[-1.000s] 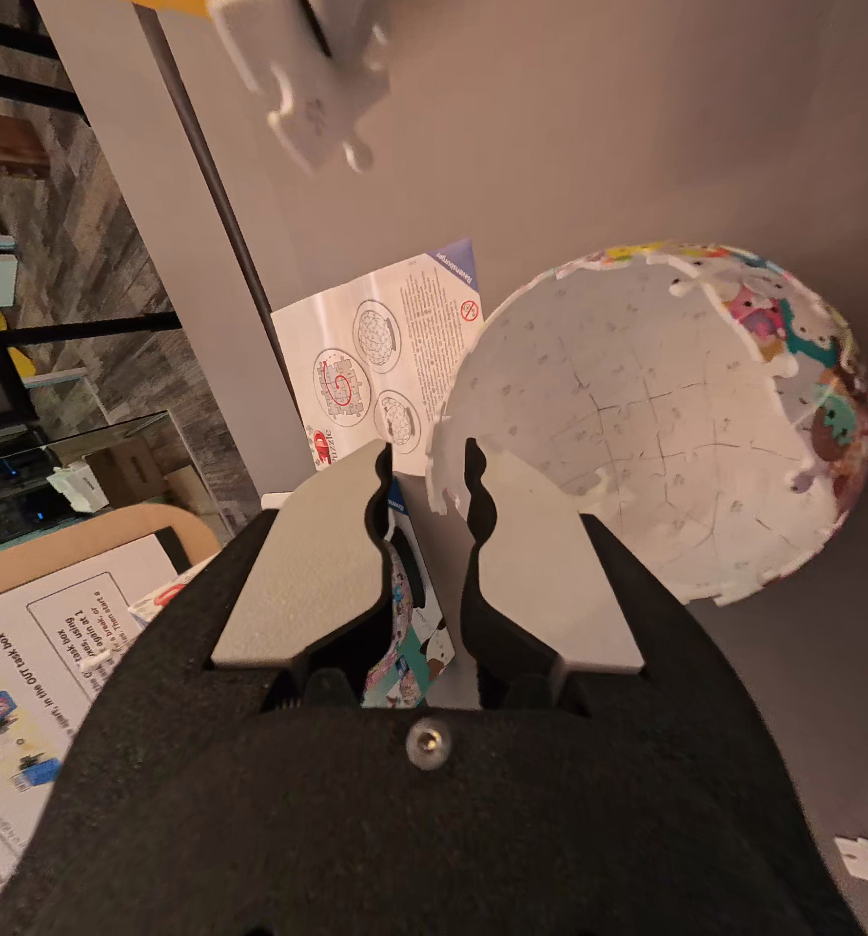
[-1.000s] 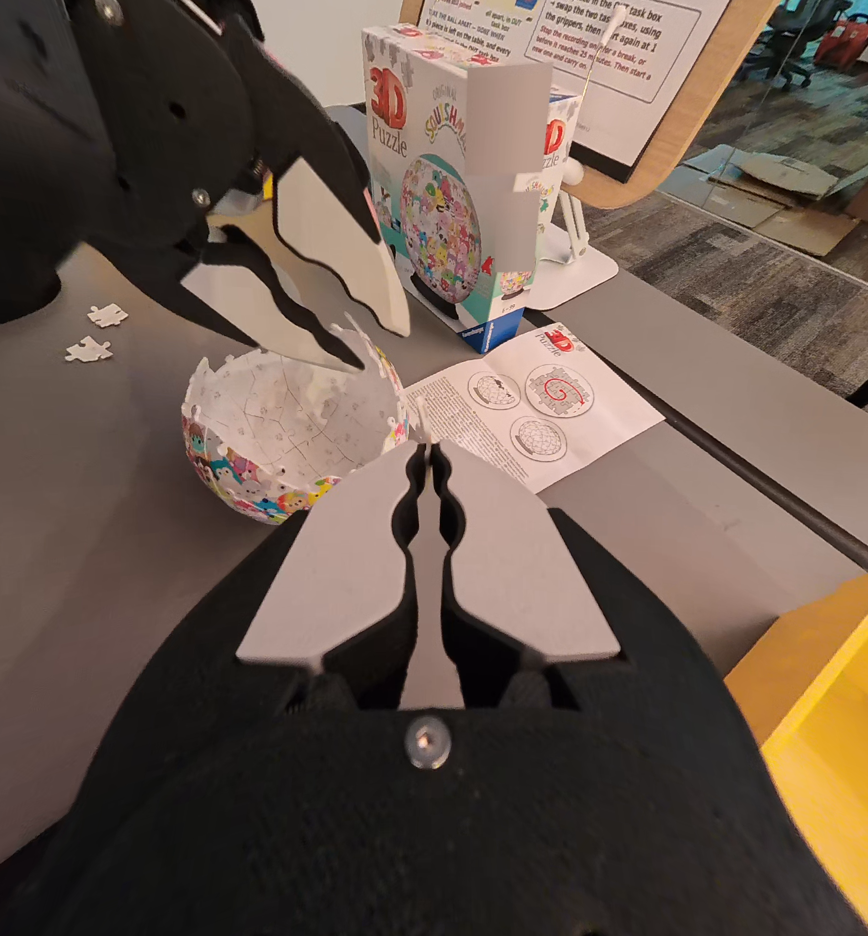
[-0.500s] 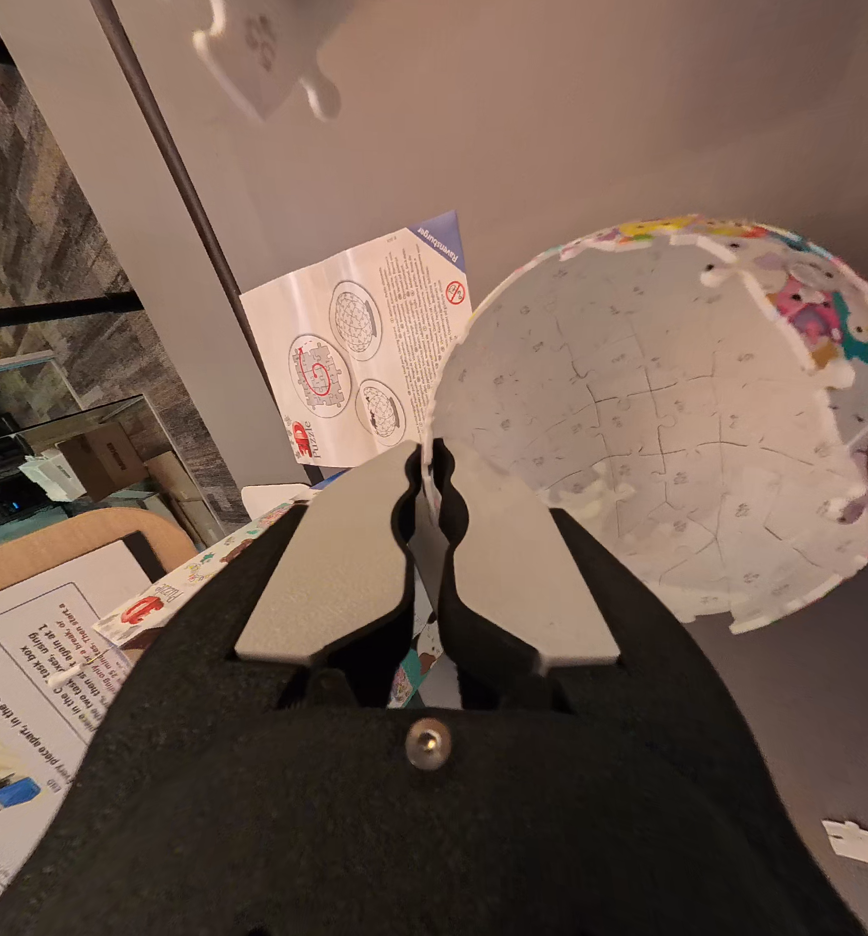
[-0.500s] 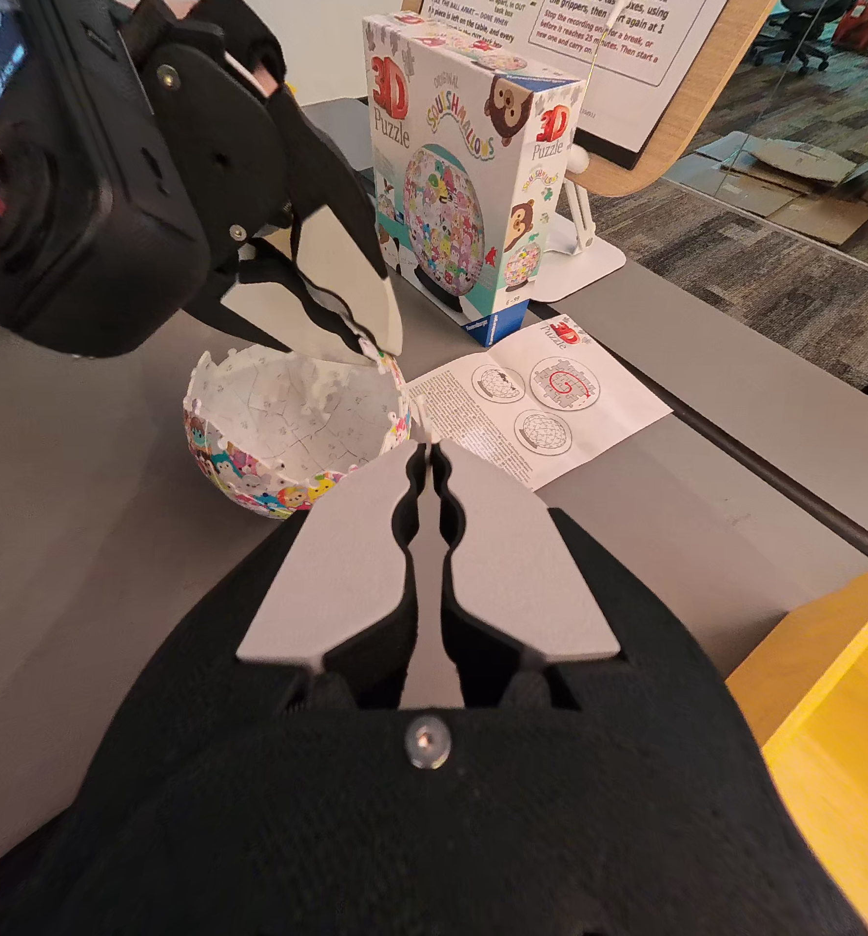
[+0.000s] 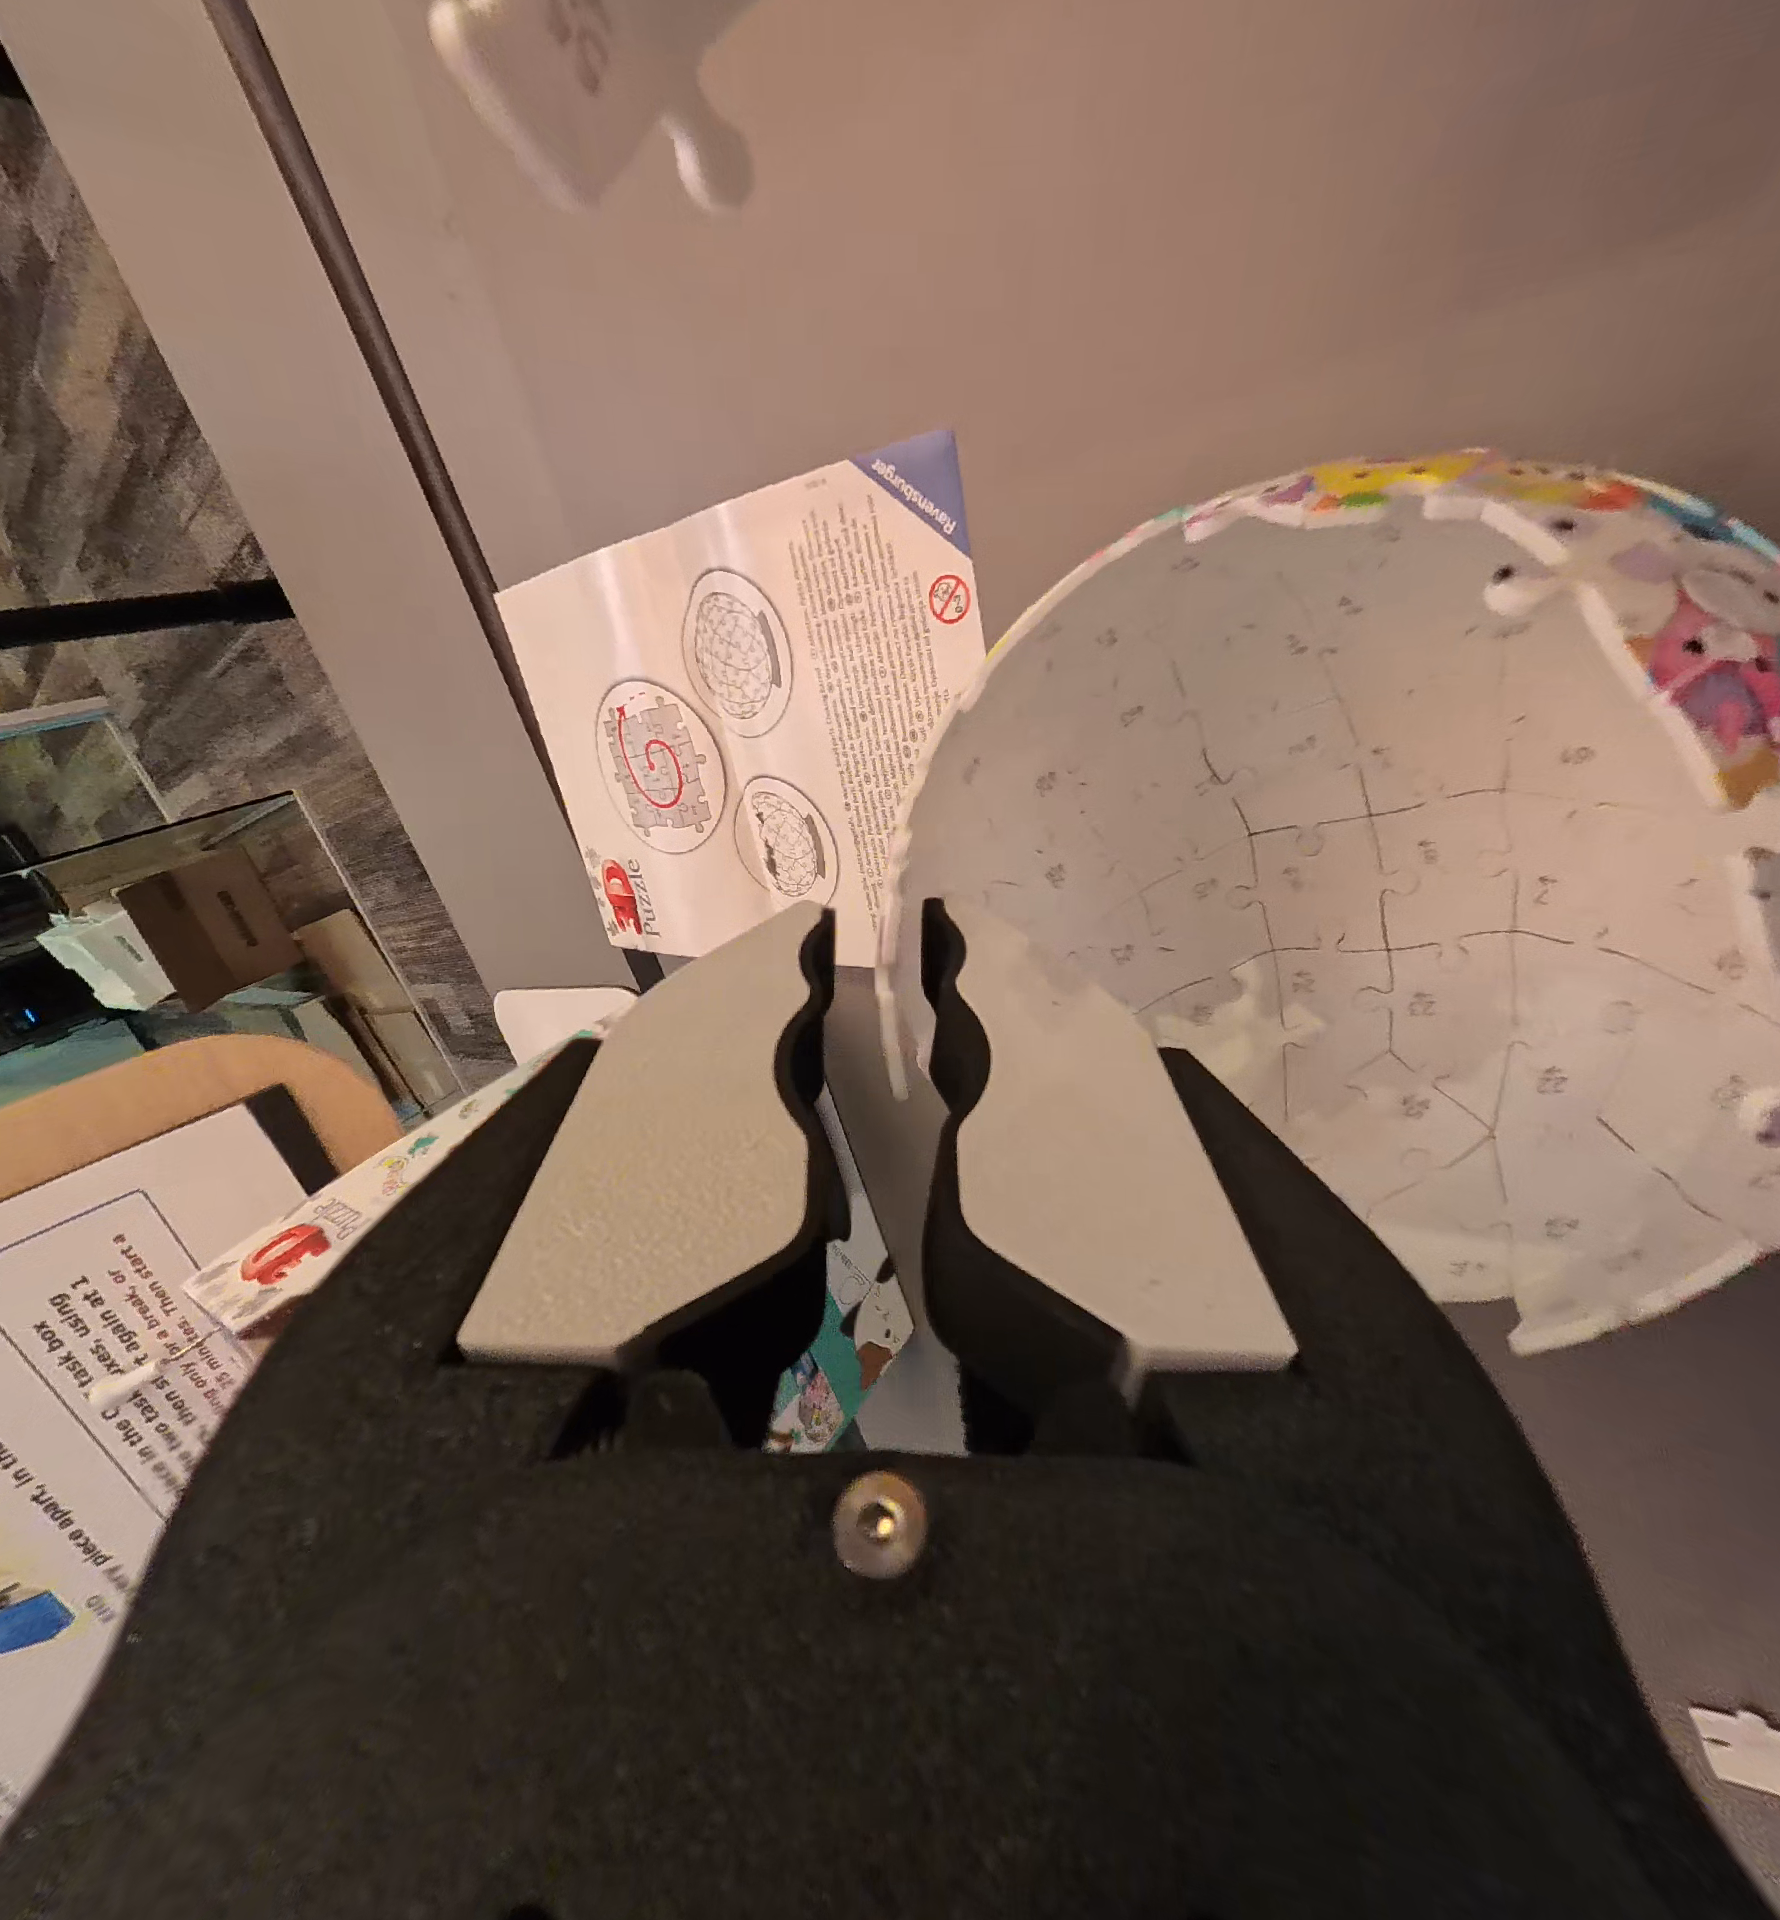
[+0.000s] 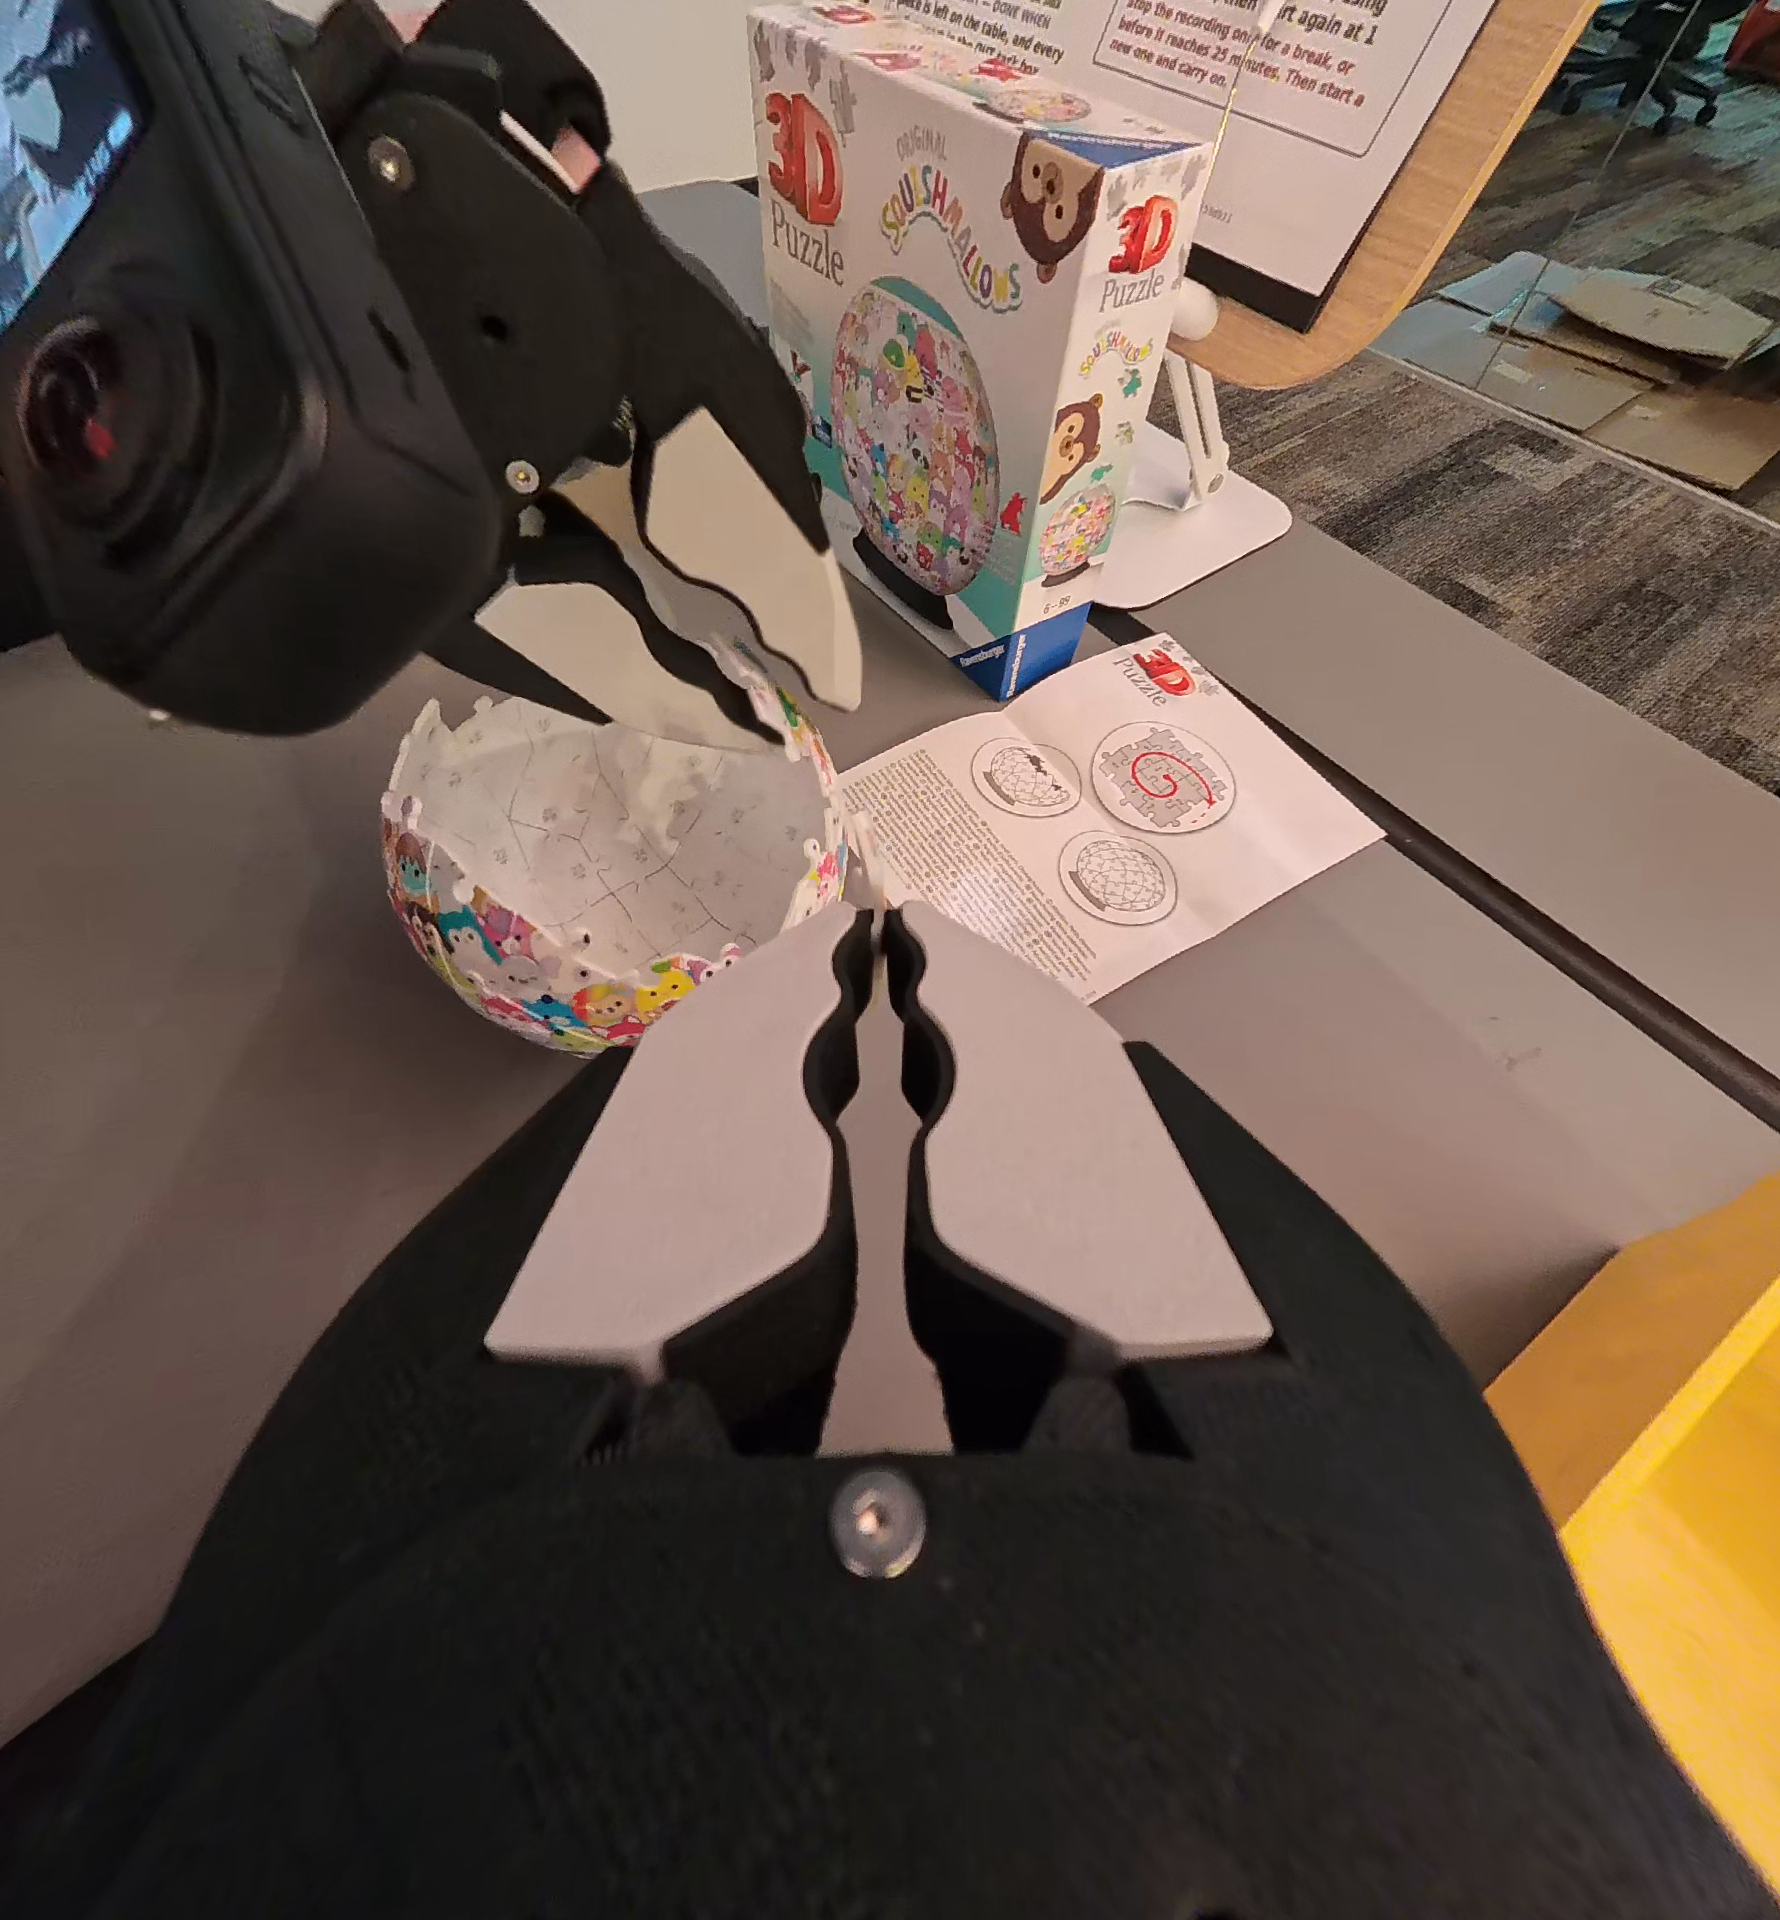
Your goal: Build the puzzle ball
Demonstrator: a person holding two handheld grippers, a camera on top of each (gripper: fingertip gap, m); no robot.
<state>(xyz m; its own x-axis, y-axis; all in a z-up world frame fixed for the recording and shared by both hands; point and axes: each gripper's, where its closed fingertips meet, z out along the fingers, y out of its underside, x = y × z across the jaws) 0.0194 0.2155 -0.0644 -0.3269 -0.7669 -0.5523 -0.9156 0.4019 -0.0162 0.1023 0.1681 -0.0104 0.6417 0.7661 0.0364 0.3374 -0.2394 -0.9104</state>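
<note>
Evidently the left hand-held gripper (image 6: pixel 792 696) straddles the half-built puzzle ball's (image 6: pixel 605 862) rim mid-frame, steadying it while the right hand-held gripper (image 6: pixel 878 925) stays clamped on a loose piece (image 5: pixel 595 94)

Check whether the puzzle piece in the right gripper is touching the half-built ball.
Apart. The left wrist view shows the puzzle piece well clear of the half-built ball.

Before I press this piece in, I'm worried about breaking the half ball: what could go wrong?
The left claw straddles the rim of the half ball with jaws apart, so the half ball may roll when pushed. The right claw pinches the puzzle piece only at its tips; it might twist or slip out.
</note>
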